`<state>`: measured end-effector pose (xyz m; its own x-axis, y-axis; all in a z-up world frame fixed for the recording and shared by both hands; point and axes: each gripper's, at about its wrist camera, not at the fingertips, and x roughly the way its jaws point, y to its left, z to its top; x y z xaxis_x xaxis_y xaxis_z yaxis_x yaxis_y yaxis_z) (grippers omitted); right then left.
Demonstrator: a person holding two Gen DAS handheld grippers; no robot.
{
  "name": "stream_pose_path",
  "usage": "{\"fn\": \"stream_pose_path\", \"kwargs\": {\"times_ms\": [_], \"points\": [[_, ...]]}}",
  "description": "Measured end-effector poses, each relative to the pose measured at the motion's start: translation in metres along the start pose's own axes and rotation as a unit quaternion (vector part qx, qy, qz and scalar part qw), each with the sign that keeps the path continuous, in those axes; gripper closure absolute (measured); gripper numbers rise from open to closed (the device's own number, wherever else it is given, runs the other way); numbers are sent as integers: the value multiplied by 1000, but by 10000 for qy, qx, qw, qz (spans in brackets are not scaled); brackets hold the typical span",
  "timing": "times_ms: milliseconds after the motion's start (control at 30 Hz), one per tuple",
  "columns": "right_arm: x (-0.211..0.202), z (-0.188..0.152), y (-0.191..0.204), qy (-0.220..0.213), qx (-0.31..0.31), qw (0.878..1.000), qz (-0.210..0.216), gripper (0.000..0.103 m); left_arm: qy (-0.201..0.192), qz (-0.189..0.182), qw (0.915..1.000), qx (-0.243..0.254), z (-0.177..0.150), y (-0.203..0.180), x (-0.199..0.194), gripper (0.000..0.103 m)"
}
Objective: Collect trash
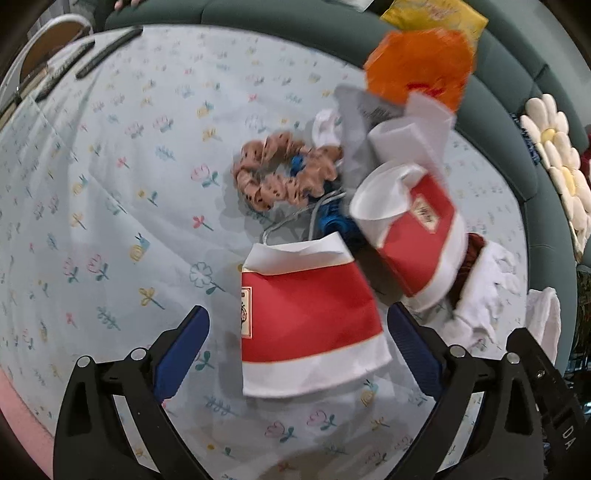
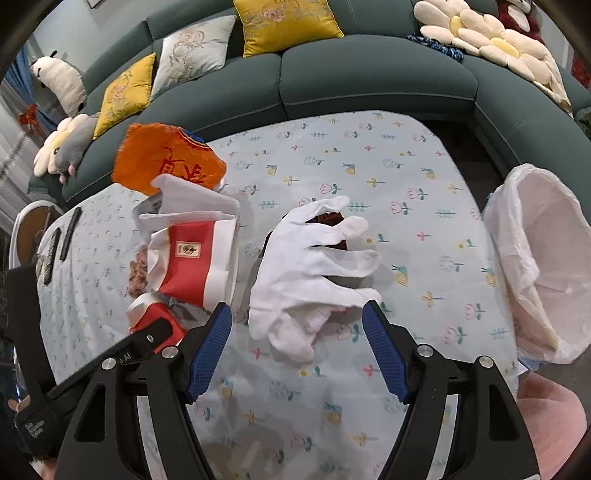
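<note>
Sofa (image 2: 369,74): dark green, curved round the far side of the bench; carries yellow cushions (image 2: 288,22), a pale embroidered cushion (image 2: 192,48) and a cream daisy-shaped cushion (image 2: 491,40).
Bench (image 2: 369,177): covered by a pale blue cloth printed with small flowers and snails; all loose items lie on it.
Bin bag (image 2: 543,258): white plastic liner, mouth open, at the bench's right edge in the right wrist view; well apart from the cartons.
White glove (image 2: 314,266): lies flat near the middle of the bench, fingers pointing toward the bin bag, over a dark red item (image 2: 328,219) that shows only in part.
Orange packet (image 2: 166,162): crinkled, red lettering, at the far end of the litter pile, touching the white paper (image 2: 195,199) below it.
Tilted carton (image 1: 417,229): red and white, crumpled, leaning among the pile, white paper just behind it.
Flat carton (image 1: 310,317): red and white, flattened, lying on the cloth nearest the left gripper.
Scrunchie (image 1: 280,173): tan with dark dots, on the cloth just beside the cartons, partly over a blue item (image 1: 332,218) with a grey cord.
Left gripper (image 1: 297,350): points steeply down; blue pads stand apart on either side of the flat carton's lower half; neither pad presses on it.
Right gripper (image 2: 297,347): points steeply down; blue pads stand wide apart, the glove's cuff end lying between the tips; no contact visible.
Dark slim objects (image 2: 68,229): lie side by side at the bench's far left end; kind cannot be told.
</note>
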<state>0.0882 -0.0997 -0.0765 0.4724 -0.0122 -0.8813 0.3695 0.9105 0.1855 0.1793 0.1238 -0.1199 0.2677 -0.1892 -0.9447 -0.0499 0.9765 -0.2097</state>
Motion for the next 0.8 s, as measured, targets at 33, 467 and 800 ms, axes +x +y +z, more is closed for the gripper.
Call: {"fn": "stream_pose_path", "kwargs": {"times_ms": [33, 467, 800], "points": [[5, 2, 1, 35, 38, 10000, 4, 33, 48, 4, 10000, -28, 1, 1, 3, 10], [53, 2, 7, 450, 43, 9989, -137, 42, 107, 39, 9999, 32, -1, 2, 17, 15], [46, -20, -2, 620, 33, 9981, 63, 93, 80, -97, 9987, 494, -17, -14, 9, 72]]}}
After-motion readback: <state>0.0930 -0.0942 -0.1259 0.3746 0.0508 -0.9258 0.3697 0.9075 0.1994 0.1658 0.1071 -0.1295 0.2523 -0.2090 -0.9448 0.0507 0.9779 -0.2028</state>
